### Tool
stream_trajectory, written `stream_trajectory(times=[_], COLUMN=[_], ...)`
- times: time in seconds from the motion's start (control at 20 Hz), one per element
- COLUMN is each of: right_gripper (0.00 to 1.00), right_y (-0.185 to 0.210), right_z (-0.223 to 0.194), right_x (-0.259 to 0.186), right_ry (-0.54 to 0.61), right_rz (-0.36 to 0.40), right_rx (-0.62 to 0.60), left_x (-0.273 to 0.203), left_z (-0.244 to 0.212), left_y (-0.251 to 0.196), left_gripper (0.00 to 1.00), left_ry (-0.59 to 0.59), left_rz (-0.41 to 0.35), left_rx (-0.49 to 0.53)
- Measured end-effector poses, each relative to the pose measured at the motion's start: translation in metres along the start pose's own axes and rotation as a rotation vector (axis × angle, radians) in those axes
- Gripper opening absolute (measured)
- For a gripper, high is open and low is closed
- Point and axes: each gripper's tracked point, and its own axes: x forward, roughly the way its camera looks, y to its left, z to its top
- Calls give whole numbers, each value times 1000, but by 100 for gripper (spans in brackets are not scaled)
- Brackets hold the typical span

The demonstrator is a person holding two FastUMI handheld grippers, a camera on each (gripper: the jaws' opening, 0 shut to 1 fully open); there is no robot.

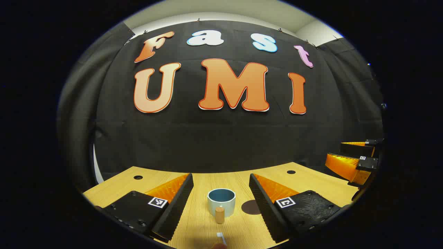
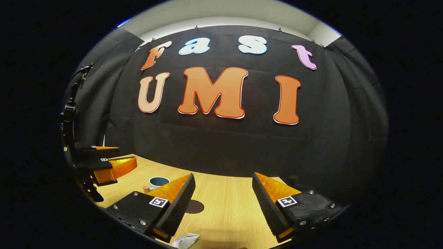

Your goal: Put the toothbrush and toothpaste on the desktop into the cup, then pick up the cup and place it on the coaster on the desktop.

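Nearest the lens, the left claw [image 1: 221,193] hangs with its fingers wide apart and nothing between them, framing the cup [image 1: 221,202] at lower centre of the left gripper view, which I take as lining up over the counter [image 1: 304,183] for a first pick; the right claw [image 2: 223,199] gapes equally idle over bare wood. Smaller things follow: the dark round coaster [image 1: 250,207] lies just right of the cup, a small wooden peg [image 1: 219,214] stands before it. Cut off at the bottom edges are the toothbrush's white tip [image 1: 221,238] and the toothpaste tube [image 2: 186,240], both lying outside the cup.
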Motion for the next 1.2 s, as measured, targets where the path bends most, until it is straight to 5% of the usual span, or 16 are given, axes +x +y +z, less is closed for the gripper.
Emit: stream_trajectory(times=[0.3,0.75,1.2], right_gripper=[99,99,99], right_y=[-18,19,15], right_z=[-1,23,25], right_x=[6,-31,-58], right_ry=[28,-7,20], right_rz=[-86,49,47], right_rx=[-37,-46,-31], left_x=[23,-29,-60], left_z=[6,7,6], left_y=[-12,4,11], left_gripper=[98,97,97], left_ry=[12,17,78], left_rz=[-64,28,86], left_rx=[21,9,24])
